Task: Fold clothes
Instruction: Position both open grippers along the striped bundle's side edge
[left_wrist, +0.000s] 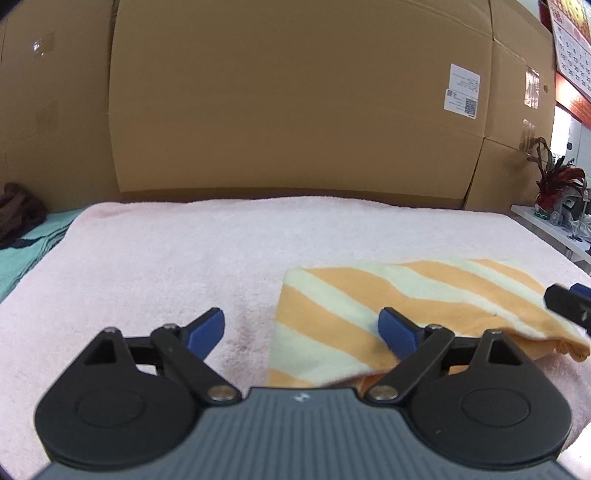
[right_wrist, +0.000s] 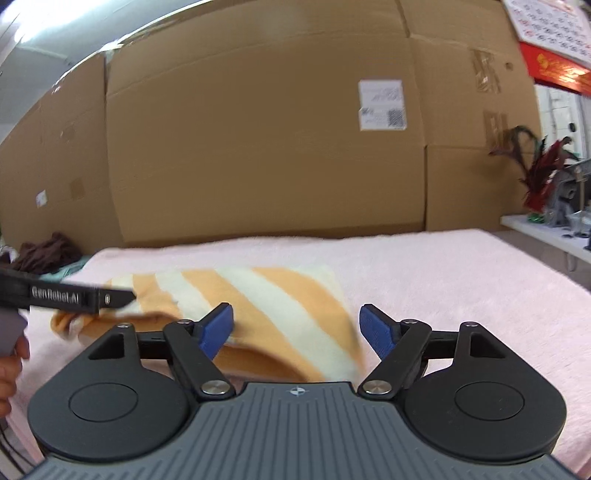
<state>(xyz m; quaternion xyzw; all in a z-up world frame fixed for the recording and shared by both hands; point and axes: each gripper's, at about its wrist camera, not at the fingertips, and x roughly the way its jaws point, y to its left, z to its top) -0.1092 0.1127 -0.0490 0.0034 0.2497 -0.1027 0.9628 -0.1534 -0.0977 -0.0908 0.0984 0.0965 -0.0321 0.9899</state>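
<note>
A folded orange-and-cream striped garment (left_wrist: 406, 306) lies flat on the pale pink towel (left_wrist: 166, 266). In the left wrist view my left gripper (left_wrist: 301, 330) is open, its right pad over the garment's left edge, its left pad over the towel, nothing pinched. The tip of the other gripper (left_wrist: 569, 302) pokes in at the right edge. In the right wrist view the striped garment (right_wrist: 280, 306) lies ahead and left; my right gripper (right_wrist: 297, 332) is open over its near right corner, holding nothing. The left gripper's black body (right_wrist: 62, 295) crosses the garment's left end.
Large cardboard boxes (left_wrist: 295, 103) wall off the far side. A dark brown cloth (left_wrist: 18, 210) on teal fabric (left_wrist: 26, 251) sits at the left. A white shelf with a red-leaved plant (right_wrist: 543, 173) stands at the right. A hand (right_wrist: 9, 369) shows at the left edge.
</note>
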